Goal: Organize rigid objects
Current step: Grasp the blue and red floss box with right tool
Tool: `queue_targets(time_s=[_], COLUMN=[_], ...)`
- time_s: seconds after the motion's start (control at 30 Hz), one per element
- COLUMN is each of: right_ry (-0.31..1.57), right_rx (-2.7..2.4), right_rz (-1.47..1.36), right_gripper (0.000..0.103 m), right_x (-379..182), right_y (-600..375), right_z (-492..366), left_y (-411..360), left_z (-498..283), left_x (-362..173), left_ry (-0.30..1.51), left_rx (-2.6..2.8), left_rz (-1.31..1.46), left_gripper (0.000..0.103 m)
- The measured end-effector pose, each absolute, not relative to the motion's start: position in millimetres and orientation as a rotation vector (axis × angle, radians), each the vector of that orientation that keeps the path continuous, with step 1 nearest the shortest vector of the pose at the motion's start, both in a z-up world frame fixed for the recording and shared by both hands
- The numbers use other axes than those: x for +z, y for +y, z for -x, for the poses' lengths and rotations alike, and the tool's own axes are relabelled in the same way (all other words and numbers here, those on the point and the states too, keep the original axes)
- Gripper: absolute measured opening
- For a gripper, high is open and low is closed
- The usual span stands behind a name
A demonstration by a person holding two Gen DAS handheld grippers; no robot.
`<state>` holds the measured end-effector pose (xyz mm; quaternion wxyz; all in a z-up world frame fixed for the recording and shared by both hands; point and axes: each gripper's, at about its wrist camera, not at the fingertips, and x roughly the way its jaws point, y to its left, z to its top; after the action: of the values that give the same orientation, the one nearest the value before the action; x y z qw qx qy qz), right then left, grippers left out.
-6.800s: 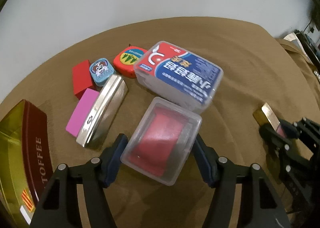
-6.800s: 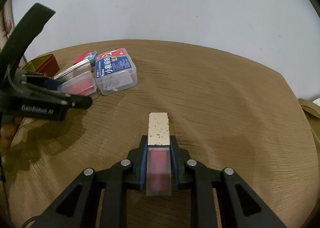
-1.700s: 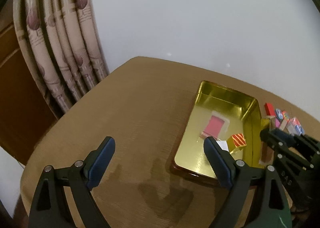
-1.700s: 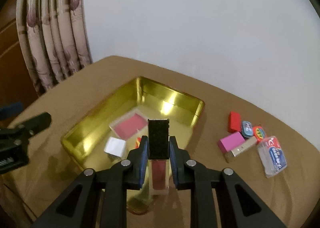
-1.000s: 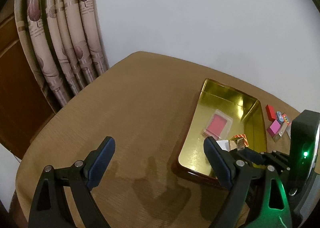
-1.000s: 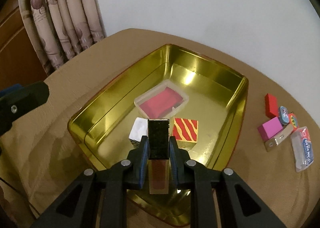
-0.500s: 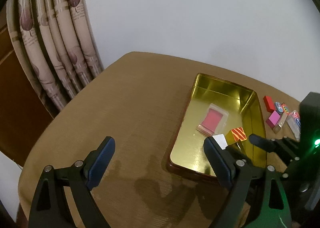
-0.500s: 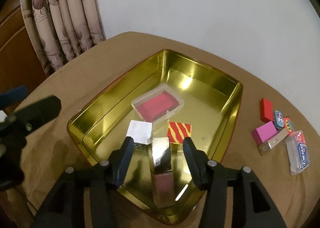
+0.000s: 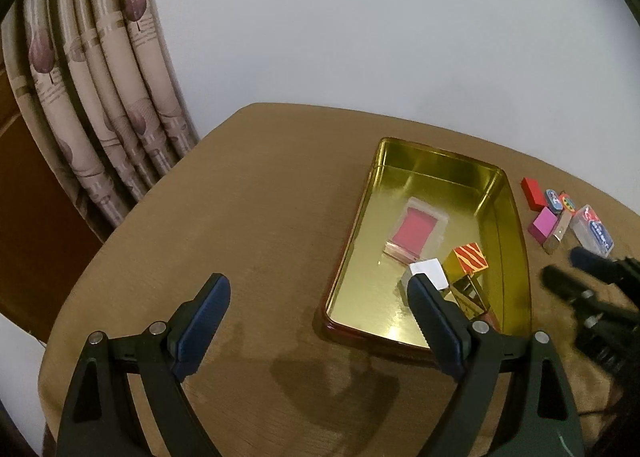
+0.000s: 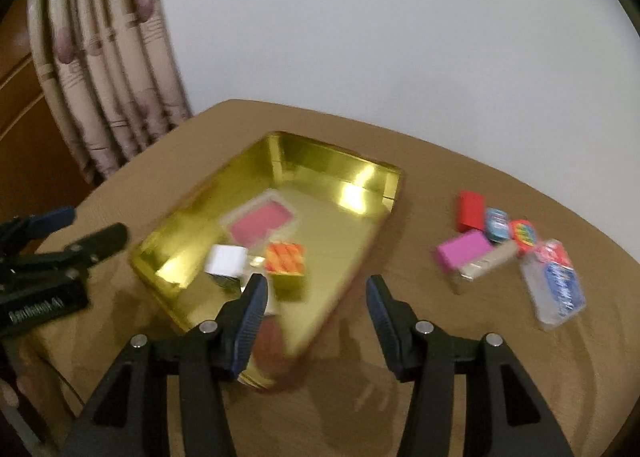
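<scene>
A brown-clothed desk [image 9: 248, 217] stands by a curtain and pale wall. The left tongs [image 9: 320, 321] hang wide and empty beside the gold tin [image 9: 516, 233]. The right tongs [image 10: 314, 307] have just been opening and now gape empty; the lipstick tube [image 9: 474, 299] they carried lies in the tin, so the loose pile [image 10: 504, 241] at right comes next.

Gold tin [image 9: 516, 217]: open, right of centre in the left wrist view; holds clear case with red insert [image 9: 416, 229], white cube [image 9: 428, 275], striped cube [image 9: 472, 257], gold-capped tube [image 9: 474, 299].
Loose items, right edge: red block [image 10: 470, 209], pink block [image 10: 464, 253], blue-labelled clear box [image 10: 558, 285].
</scene>
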<state>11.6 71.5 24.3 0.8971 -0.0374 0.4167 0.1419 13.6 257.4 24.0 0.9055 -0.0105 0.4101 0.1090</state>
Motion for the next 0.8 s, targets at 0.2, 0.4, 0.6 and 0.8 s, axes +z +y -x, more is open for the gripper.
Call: queue_targets(time_s=[0.2, 0.4, 0.6, 0.8], right_ry=[0.860, 0.868, 0.910, 0.950], right_rx=[0.157, 0.071, 0.081, 0.105], right_rz=[0.069, 0.116, 0.155, 0.202], right_gripper=[0.053, 0.071, 0.076, 0.077], right_x=[18, 12, -4, -23], right_y=[-3, -72, -105, -116], right_z=[-5, -15, -47, -75], left_y=[253, 248, 240, 233], left_z=[-13, -15, -15, -17], left_x=[23, 19, 16, 10], left_ry=[0.847, 0.863, 0.871, 0.890], left_rx=[0.218, 0.210, 0.176, 0.143], left_rz=[0.013, -0.002, -0.032, -0.051], left_gripper=[0.088, 0.088, 0.088, 0.088])
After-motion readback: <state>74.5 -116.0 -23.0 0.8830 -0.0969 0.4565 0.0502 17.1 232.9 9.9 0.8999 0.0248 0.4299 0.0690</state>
